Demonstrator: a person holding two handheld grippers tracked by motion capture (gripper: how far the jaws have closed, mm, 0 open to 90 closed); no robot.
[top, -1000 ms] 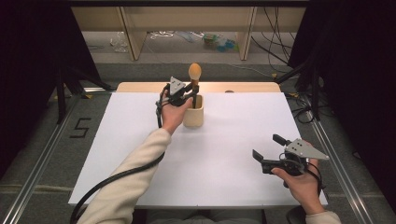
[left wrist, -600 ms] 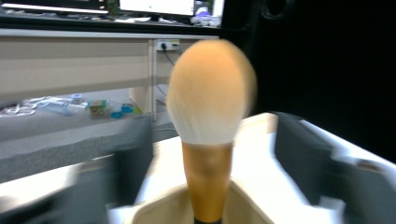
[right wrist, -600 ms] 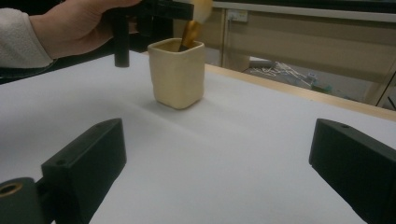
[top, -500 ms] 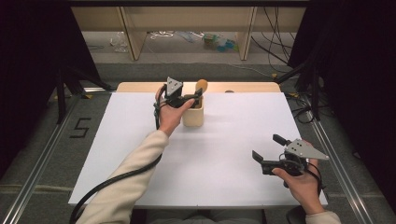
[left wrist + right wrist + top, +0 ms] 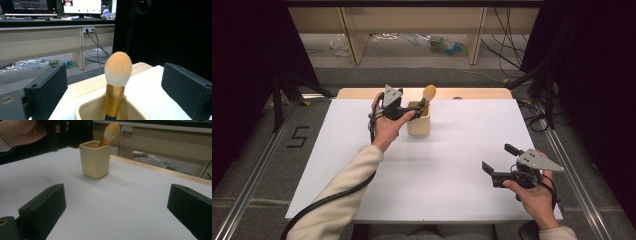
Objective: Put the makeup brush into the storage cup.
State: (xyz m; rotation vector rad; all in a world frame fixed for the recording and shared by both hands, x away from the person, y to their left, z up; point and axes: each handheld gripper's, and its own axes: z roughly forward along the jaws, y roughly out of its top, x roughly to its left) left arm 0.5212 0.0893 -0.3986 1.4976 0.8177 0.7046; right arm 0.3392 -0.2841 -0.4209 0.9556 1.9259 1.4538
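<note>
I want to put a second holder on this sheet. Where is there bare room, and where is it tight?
The white sheet is bare between the cream cup and the right gripper, and along its whole left half beside the sleeve. Tight spots: around the cup, where the left gripper hovers by the brush, and the near right corner.

Left gripper (image 5: 409, 111) (extended forward), right gripper (image 5: 502, 161) both agape

One brush (image 5: 118, 72), one cup (image 5: 418, 120), two tools.
</note>
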